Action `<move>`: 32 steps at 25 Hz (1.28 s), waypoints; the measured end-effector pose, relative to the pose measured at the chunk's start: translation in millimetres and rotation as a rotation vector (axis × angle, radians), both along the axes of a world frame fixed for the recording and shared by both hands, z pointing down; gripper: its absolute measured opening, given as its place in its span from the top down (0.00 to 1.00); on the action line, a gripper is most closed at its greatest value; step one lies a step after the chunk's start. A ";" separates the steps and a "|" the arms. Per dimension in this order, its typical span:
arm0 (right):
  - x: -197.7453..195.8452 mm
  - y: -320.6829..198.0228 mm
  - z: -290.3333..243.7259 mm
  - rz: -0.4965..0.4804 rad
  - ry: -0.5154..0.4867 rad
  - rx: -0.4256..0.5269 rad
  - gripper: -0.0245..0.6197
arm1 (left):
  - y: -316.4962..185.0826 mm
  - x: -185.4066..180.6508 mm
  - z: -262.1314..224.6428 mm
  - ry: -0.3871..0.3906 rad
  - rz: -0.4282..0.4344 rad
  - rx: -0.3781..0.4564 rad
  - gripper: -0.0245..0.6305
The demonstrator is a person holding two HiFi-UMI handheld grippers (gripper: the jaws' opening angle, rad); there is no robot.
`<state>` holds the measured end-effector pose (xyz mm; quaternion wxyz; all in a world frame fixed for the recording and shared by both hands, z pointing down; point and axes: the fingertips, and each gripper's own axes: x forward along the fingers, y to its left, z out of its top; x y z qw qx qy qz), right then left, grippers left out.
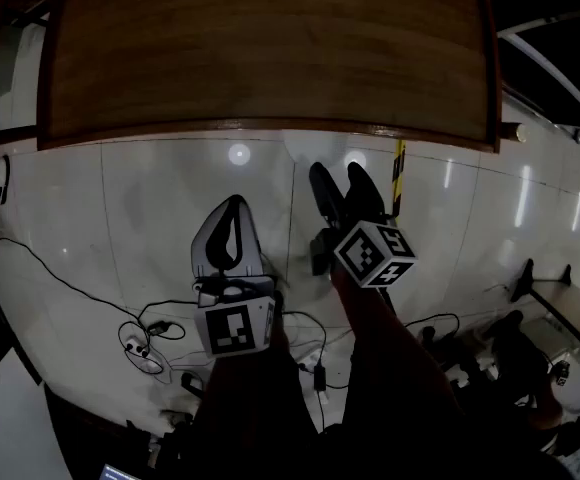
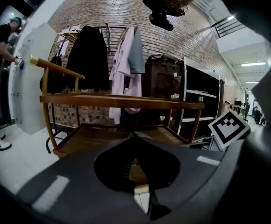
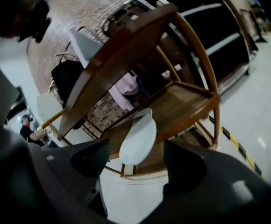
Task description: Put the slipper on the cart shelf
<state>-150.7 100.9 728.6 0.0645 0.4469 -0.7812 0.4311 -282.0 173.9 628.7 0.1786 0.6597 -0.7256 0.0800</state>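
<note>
left gripper (image 1: 230, 278): jaws clamped on slipper (image 1: 208, 240) | right gripper (image 1: 340, 183): jaws apart | pale sole (image 3: 138, 139): right gripper view only

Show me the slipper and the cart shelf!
slipper (image 3: 138, 141), right gripper view, middle of its white sole.
cart shelf (image 3: 182, 107), right gripper view, bare wood of the lower board.

Coats (image 2: 91, 55) hanging before brick wall (image 2: 107, 6); cables (image 1: 142, 348) lying on white floor (image 1: 90, 208).
</note>
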 end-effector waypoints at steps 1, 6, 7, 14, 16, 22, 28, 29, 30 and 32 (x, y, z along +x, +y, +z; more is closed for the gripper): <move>0.3 -2.7 3.9 0.017 -0.019 -0.018 0.42 | -0.1 0.8 -0.6 -0.006 0.000 0.004 0.94; -3.2 -14.6 22.6 0.126 -0.196 -0.145 0.41 | 4.7 3.3 4.3 -0.010 0.000 -0.017 0.94; -5.8 -16.4 26.0 0.147 -0.245 -0.174 0.41 | 5.7 3.8 5.3 -0.014 0.009 -0.019 0.94; -21.6 -29.2 38.2 0.254 -0.440 -0.276 0.50 | 32.3 4.1 13.4 -0.010 0.017 -0.061 0.94; -24.9 -32.4 42.2 0.271 -0.457 -0.295 0.53 | 39.4 6.9 17.1 -0.004 0.018 -0.074 0.94; -23.1 -38.5 51.0 0.310 -0.447 -0.315 0.77 | 49.6 17.7 23.4 0.022 0.033 -0.104 0.94; -24.0 -36.9 40.9 0.303 -0.499 -0.274 0.87 | 63.6 27.5 21.4 0.057 0.021 -0.119 0.94; -24.4 -34.9 38.9 0.295 -0.505 -0.269 0.87 | 66.1 28.9 21.0 0.058 0.023 -0.121 0.94; -24.6 -32.8 36.7 0.286 -0.510 -0.264 0.87 | 68.4 29.8 21.0 0.058 0.025 -0.124 0.94; -24.1 -28.5 31.3 0.268 -0.520 -0.251 0.88 | 71.8 29.5 20.8 0.054 0.028 -0.129 0.94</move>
